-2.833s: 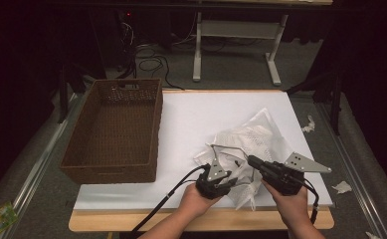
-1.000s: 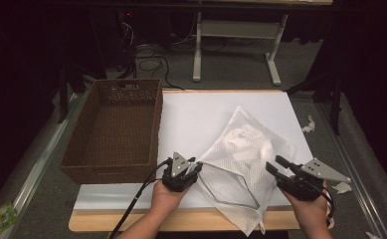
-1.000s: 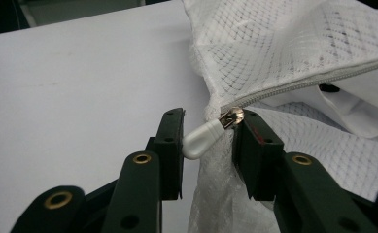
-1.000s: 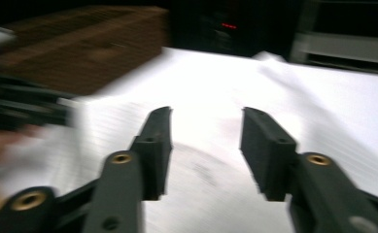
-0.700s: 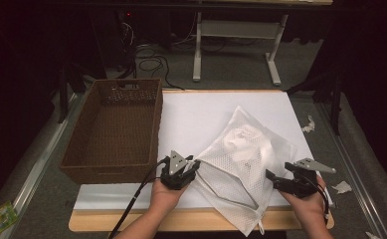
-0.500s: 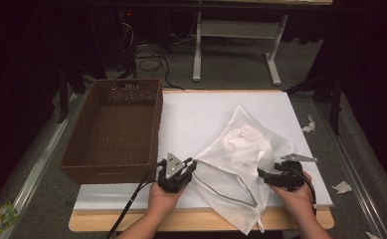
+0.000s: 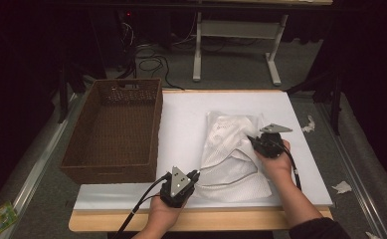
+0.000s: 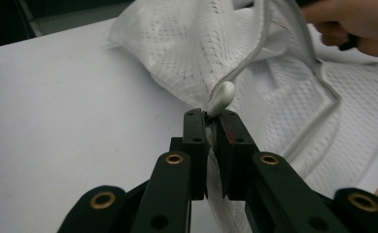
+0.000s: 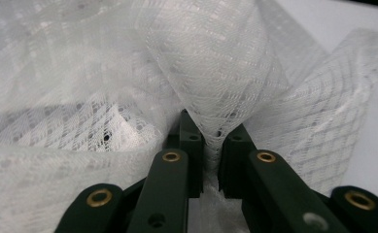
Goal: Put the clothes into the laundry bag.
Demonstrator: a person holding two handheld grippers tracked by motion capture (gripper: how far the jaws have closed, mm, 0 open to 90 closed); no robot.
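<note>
The table carries a white top, and everything here is placed against that. On its left side sits the basket, a brown wicker tray with its near wall close to the table's front edge. Right of the basket, on the table's right half, lies the mesh bag, white netting crumpled flat with a grey zip edge looping across it; bag and basket are apart.

The right gripper is at the bag's right side, over the table's middle depth, the hand behind it. Its jaws have just been closing and now pinch a raised fold of the netting between them.

The left gripper is at the bag's near left corner, by the table's front edge. Its jaws have also just been closing and are clamped on the bag's edge right below the zip pull, a small pale teardrop tab touching the jaw tips.
</note>
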